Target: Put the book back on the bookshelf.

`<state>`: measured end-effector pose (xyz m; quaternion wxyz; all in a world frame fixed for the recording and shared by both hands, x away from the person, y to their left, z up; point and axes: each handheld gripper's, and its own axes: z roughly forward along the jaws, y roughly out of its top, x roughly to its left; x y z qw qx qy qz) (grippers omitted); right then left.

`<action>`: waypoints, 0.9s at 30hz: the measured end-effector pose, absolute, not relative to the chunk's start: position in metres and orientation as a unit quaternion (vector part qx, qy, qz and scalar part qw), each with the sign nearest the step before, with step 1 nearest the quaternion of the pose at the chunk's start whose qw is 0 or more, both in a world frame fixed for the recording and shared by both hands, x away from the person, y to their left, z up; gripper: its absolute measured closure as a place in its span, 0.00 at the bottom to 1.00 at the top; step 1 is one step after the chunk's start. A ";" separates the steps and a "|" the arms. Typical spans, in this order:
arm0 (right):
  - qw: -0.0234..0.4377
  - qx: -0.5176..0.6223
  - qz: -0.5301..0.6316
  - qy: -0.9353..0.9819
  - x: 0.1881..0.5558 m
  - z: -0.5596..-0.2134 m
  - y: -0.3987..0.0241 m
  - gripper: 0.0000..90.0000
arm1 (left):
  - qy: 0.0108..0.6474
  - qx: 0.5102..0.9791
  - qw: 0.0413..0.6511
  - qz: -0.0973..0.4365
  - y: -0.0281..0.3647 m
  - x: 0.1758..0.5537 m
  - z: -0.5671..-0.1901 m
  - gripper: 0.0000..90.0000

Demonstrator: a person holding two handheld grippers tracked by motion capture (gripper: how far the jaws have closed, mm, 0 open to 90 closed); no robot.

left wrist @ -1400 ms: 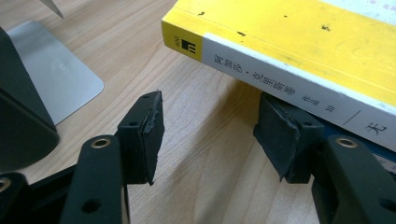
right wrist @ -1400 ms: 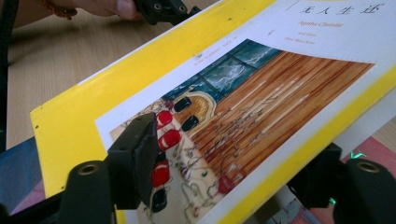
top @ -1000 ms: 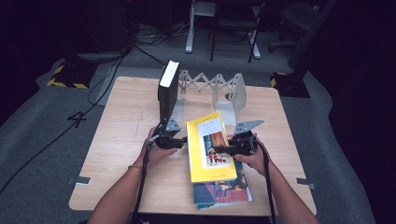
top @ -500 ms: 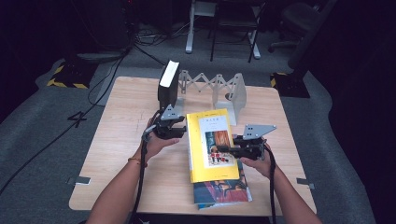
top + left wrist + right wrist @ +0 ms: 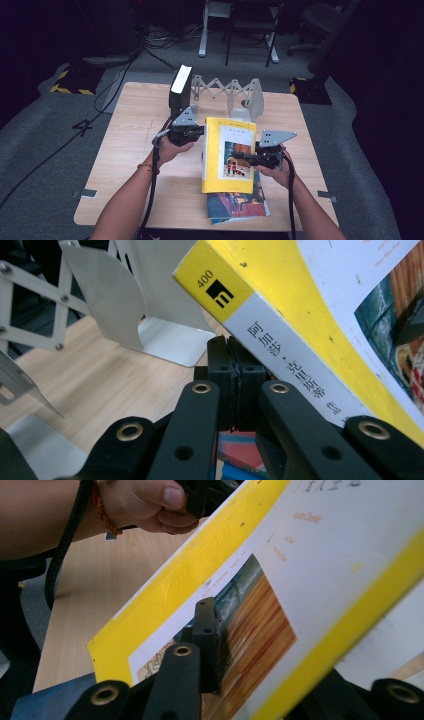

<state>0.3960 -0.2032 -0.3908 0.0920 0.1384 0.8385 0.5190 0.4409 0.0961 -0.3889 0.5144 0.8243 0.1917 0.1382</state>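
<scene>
We are working at a pale wooden tabletop that is filling the middle of the high view. At its upper edge a grey folding book rack is standing, with a dark book upright at its left end. In the centre of the frame we are holding a yellow book tilted up off the surface, above a blue book that is lying flat near the lower edge.

Our right tool, right of centre, is gripping the yellow book by its right edge: in the right gripper view one jaw is pressing on the cover and the other is passing behind it.

Our left tool, left of centre, is sitting just beside the book's spine. In the left gripper view its jaws have just been closing and its pads are meeting with nothing between them, the white-and-yellow spine resting against them at the right.
</scene>
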 end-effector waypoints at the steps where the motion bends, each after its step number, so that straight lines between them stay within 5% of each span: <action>1: 0.098 0.138 0.521 0.837 0.395 -0.389 -0.203 0.88 | 0.187 0.824 0.516 0.139 0.096 0.440 -0.384 0.99; 14: 0.177 0.132 0.532 0.817 0.386 -0.377 -0.205 0.96 | 0.171 0.821 0.518 0.169 0.094 0.428 -0.354 0.98; 27: 0.194 0.105 0.545 0.809 0.359 -0.381 -0.214 0.96 | 0.170 0.824 0.509 0.182 0.093 0.396 -0.369 0.78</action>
